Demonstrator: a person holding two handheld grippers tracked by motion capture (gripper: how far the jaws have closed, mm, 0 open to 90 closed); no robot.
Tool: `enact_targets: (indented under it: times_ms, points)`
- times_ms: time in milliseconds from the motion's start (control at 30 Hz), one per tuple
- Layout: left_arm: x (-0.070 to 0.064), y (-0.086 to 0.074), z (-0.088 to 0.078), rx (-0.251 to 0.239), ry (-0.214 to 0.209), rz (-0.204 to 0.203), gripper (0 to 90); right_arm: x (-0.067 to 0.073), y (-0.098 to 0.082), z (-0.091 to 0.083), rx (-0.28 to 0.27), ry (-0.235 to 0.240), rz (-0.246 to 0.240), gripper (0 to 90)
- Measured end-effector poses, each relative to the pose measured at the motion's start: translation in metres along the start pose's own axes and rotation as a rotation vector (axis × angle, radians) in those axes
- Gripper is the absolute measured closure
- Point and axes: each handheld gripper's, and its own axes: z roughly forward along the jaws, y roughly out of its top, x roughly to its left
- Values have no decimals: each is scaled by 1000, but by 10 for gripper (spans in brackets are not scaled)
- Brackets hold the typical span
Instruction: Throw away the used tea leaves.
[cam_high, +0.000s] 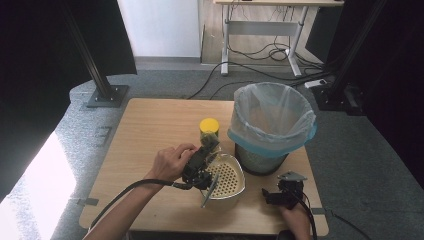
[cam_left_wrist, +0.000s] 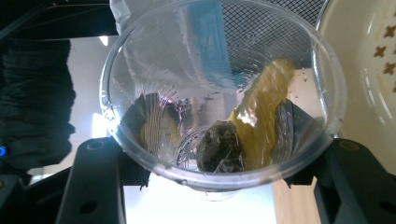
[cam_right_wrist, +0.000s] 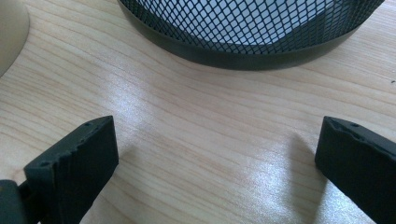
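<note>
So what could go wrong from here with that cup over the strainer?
The left gripper is clamped on a thin clear cup, tilted above the cream strainer; a harder squeeze could buckle it. The dark lump and yellow smear may cling inside rather than drop, or land on the table. The mesh bin stands close, so a swing could knock it.

Far-right bench (cam_high: 150, 120) corner blocked by the mesh bin (cam_high: 272, 130), its liner flaring past the rim. Cream colander (cam_high: 227, 177) sits just left of it and near its base, with no clear lane between. Yellow-lidded jar (cam_high: 209, 126) stands behind the colander. Left half of bench lies open. Bare wood before the right gripper (cam_right_wrist: 217, 154), bin wall close ahead.
</note>
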Motion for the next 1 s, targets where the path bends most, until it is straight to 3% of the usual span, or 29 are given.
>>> enact_targets:
  times_ms: [567,667,900,1000]
  points:
    - [-5,0,-2,6,76,105,381,0,0,0,0,0,0,0]
    - [-6,0,-2,10,100,151,381,0,0,0,0,0,0,0]
    - [-8,0,-3,8,132,194,381,0,0,0,0,0,0,0]
    - [-9,0,-3,11,152,240,380,0,0,0,1,0,1,0]
